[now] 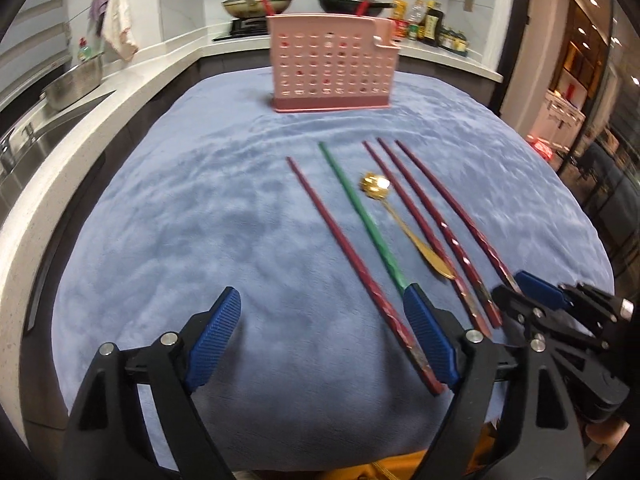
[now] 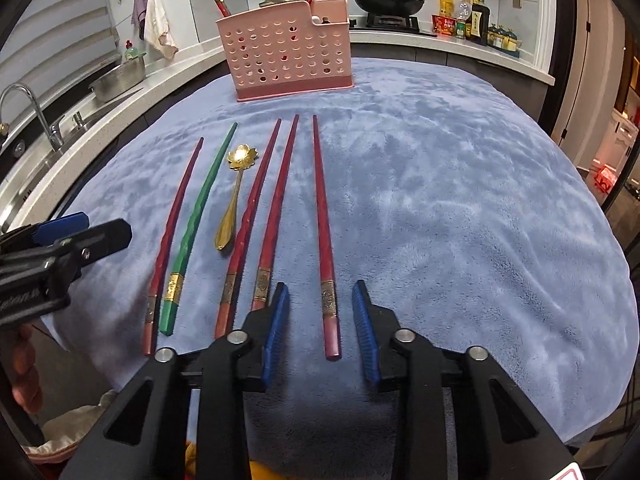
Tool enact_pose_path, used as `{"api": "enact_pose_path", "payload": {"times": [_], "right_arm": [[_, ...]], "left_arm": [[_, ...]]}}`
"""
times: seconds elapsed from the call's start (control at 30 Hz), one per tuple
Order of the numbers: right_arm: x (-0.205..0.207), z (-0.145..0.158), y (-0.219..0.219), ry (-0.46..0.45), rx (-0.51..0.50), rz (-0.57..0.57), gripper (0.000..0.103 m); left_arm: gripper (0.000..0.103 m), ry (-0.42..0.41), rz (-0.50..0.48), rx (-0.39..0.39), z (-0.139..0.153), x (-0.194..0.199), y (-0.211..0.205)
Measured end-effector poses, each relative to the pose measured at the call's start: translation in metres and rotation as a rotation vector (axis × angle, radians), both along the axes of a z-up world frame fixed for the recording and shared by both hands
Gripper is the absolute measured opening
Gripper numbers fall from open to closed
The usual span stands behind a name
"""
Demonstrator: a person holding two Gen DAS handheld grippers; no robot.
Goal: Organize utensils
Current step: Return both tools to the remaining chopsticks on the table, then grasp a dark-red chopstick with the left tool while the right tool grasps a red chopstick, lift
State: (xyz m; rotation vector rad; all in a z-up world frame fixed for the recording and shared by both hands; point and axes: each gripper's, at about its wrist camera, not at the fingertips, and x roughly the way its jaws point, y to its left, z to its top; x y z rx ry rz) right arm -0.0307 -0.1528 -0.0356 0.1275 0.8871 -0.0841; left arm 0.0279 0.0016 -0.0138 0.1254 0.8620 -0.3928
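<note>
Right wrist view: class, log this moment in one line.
right gripper: jaws open astride rightmost red chopstick | left gripper: open | holder: upright

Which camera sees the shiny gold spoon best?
The right wrist view. There the gold spoon lies sharp and whole, flower-shaped bowl to handle tip, between the green chopstick and a red one. The left wrist view shows the same spoon, but blurrier.

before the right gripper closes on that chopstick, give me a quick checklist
1. Rightmost red chopstick lies between right gripper pads: ok.
2. Pads touching it: not ok, gaps on both sides.
3. Next red chopstick outside the jaws: ok, though near the left pad.
4. Left gripper open, holding nothing: ok.
5. Pink utensil holder upright on the blue cloth: ok.
6. Free slot inside holder: cannot tell.
</note>
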Motion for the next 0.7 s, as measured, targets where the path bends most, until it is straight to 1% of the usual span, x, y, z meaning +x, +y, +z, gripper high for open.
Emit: {"api": "enact_pose_path", "payload": {"times": [0.03, 0.1, 0.2, 0.37, 0.4, 0.47, 0.53, 0.7], "right_arm": [[0.0, 0.0, -0.001, 0.0, 0.002, -0.004, 0.023], [0.0, 0.0, -0.004, -0.001, 0.003, -0.011, 0.015], [0.0, 0.0, -0.008, 0.0, 0.014, -0.019, 0.009], [-0.003, 0.0, -0.01, -0.001, 0.024, -0.027, 0.008], [-0.003, -0.001, -0.01, -0.002, 0.025, -0.027, 0.008], [-0.004, -0.001, -0.011, -0.003, 0.027, -0.029, 0.008], [-0.004, -0.001, -0.011, -0.004, 0.028, -0.029, 0.008], [-0.004, -0.001, -0.012, -0.005, 0.037, -0.032, 0.008]], "left_arm": [[0.08, 0.004, -0.012, 0.005, -0.001, -0.001, -0.003], [0.08, 0.025, -0.042, 0.016, -0.007, -0.004, -0.01], [0.08, 0.05, -0.069, 0.032, -0.014, -0.005, -0.018], [0.079, 0.093, -0.101, 0.049, -0.025, -0.011, -0.024], [0.081, 0.094, -0.108, 0.052, -0.026, -0.013, -0.025], [0.08, 0.095, -0.118, 0.071, -0.029, -0.016, -0.027], [0.077, 0.1, -0.121, 0.075, -0.031, -0.017, -0.026], [0.064, 0.099, -0.119, 0.055, -0.031, -0.021, -0.016]]}}
